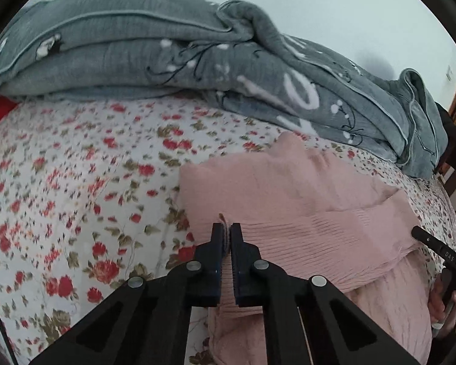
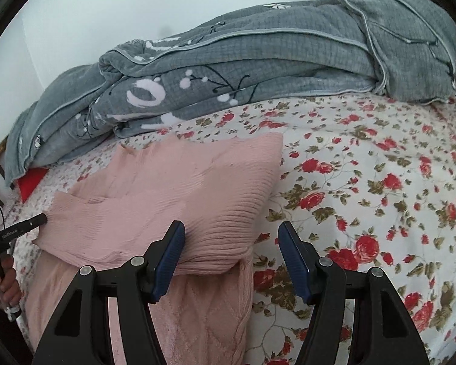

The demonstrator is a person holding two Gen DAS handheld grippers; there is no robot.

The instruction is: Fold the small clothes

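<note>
A pink knit sweater [image 1: 288, 194] lies partly folded on the floral bed sheet [image 1: 76, 182]. My left gripper [image 1: 227, 231] is shut on the ribbed edge of the sweater at its left side, with a pinch of fabric between the pads. In the right wrist view the sweater [image 2: 182, 188] lies left of centre, its ribbed layer folded over a cable-knit part. My right gripper [image 2: 231, 234] is open at the sweater's right corner, with its left finger [image 2: 173, 243] resting against the fabric. The left gripper's tip [image 2: 30, 222] touches the sweater's far left edge there.
A bundled grey quilt [image 1: 197, 60] with white and black print runs along the back of the bed against the pale wall, also in the right wrist view [image 2: 258, 70]. A red item [image 2: 30, 182] lies under its end. A dark wooden bed frame [image 1: 453, 152] stands at the right.
</note>
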